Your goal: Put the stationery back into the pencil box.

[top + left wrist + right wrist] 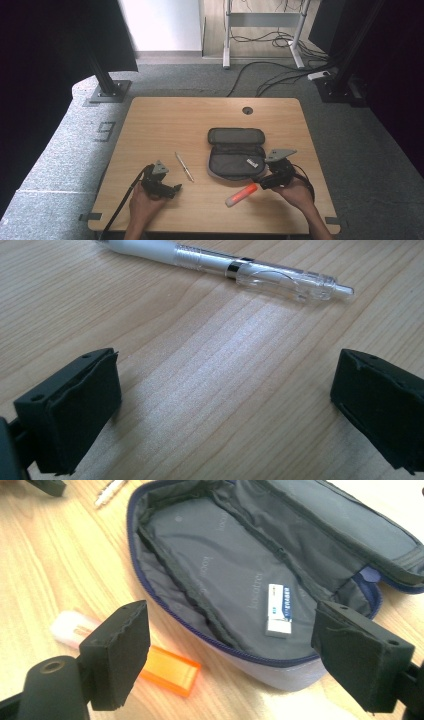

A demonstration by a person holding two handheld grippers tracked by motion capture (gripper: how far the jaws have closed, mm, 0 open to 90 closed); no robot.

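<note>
An open grey pencil case lies flat near the middle of the table, its lid folded back away from the person. A small white eraser with a blue label rests inside the near half, toward its right end. An orange highlighter with a pale cap lies on the table just in front of the case, angled, close to the right gripper. That gripper sits at the case's near right corner, its fingers spread with nothing between them. Left of the case lies a white and clear pen. The left gripper rests on the table near the pen, fingers spread wide over bare wood.
</note>
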